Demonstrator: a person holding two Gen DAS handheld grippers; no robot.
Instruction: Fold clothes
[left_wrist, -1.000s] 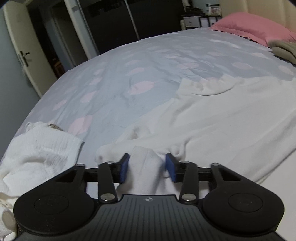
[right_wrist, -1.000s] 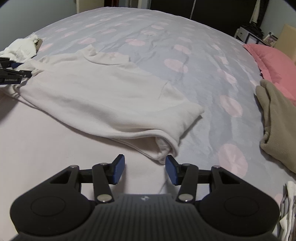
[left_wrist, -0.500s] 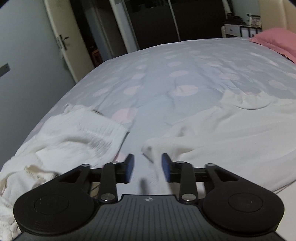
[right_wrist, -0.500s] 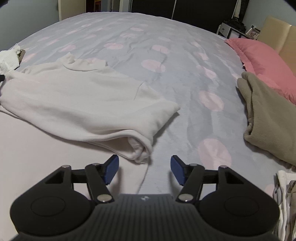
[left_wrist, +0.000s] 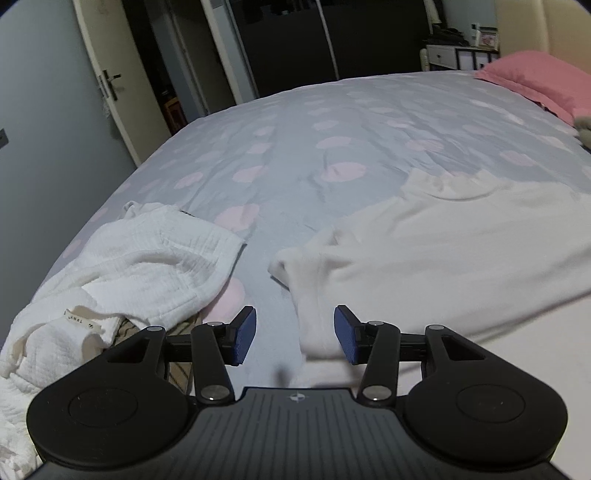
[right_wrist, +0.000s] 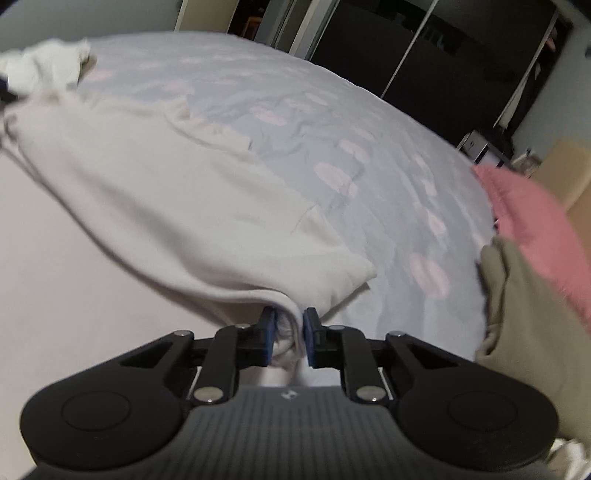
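Right gripper (right_wrist: 289, 334) jaws just closed, apparently pinching the cream soft-knit top (right_wrist: 177, 206) at its folded corner; left gripper (left_wrist: 294, 334) jaws just opened wide, cream sleeve lying unpressed between.

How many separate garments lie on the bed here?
3, perhaps more: a cream top pinched in the right gripper, a white crinkled garment at the bed's left edge, an olive garment beside the pink pillow.

The cream top (right_wrist: 166, 206) lies spread flat on the dotted bedspread (right_wrist: 332, 122), one sleeve bunched at the near edge
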